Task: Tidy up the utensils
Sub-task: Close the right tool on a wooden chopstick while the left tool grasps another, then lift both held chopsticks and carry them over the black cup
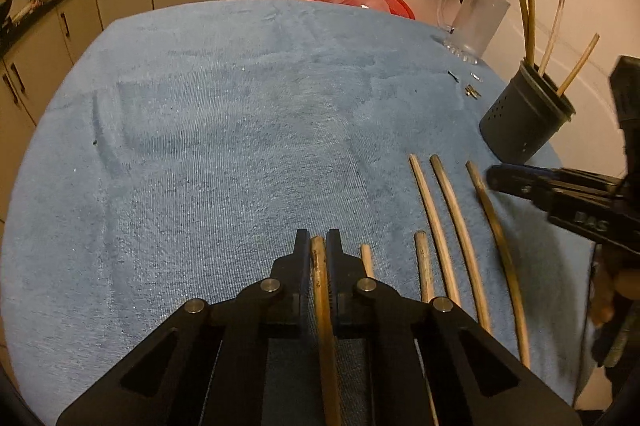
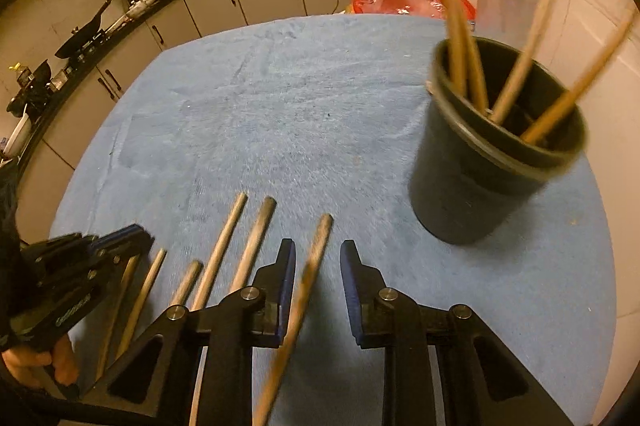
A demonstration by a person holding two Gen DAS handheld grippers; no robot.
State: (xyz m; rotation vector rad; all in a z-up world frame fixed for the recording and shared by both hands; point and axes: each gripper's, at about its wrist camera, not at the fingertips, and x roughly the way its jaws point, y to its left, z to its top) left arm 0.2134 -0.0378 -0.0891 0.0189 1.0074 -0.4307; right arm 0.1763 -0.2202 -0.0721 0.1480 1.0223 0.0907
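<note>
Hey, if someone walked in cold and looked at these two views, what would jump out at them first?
Probably the row of wooden chopsticks lying side by side on the blue towel, with the left gripper shut on the leftmost one. Next, the dark holder at the towel's right side, already bristling with chopsticks. The right gripper straddles another chopstick, its fingers not yet touching it.
</note>
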